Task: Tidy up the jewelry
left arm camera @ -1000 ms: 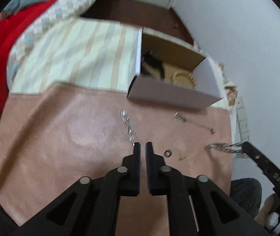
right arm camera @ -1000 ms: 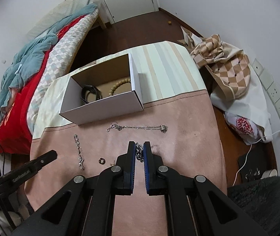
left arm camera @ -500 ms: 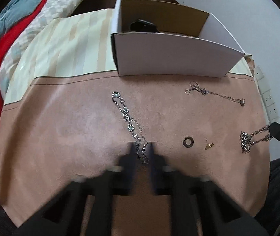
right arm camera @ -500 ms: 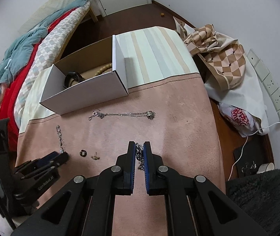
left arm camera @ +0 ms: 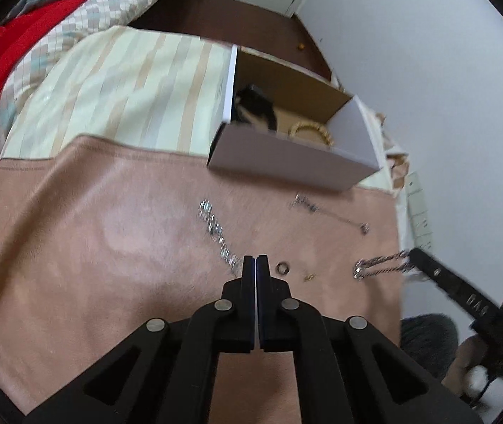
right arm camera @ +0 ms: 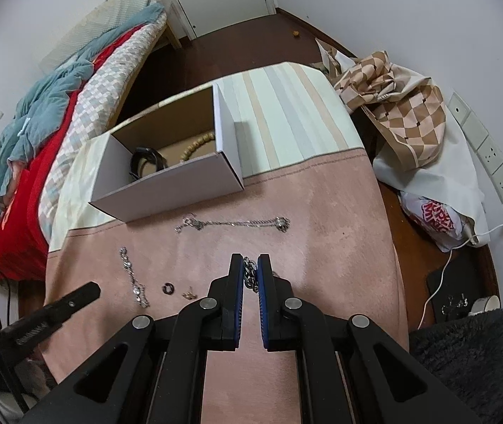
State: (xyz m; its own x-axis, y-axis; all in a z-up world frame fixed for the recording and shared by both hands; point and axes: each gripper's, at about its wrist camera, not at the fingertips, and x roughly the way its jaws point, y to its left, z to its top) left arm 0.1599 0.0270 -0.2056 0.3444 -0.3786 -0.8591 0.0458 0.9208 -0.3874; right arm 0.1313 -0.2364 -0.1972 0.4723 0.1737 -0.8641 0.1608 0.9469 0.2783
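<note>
My right gripper (right arm camera: 250,265) is shut on a chunky silver chain (right arm camera: 249,275), which hangs from it above the pink mat in the left wrist view (left arm camera: 382,266). My left gripper (left arm camera: 255,265) is shut and empty above the mat, beside the near end of a crystal bracelet (left arm camera: 217,233). A thin chain necklace (right arm camera: 232,223), a dark ring (right arm camera: 168,287) and a small gold earring (right arm camera: 188,295) lie on the mat. The open white box (right arm camera: 177,190) holds a black band (right arm camera: 147,162) and a bead bracelet (right arm camera: 196,145).
The pink mat (right arm camera: 322,229) covers the near part of a small table with a striped cloth (right arm camera: 286,113). A bed with red and blue covers (right arm camera: 39,134) is at the left. Checked fabric and bags (right arm camera: 403,123) lie at the right.
My left gripper has swung and lifted back from low over the crystal bracelet, still shut and empty. My right gripper keeps the silver chain and has shifted slightly.
</note>
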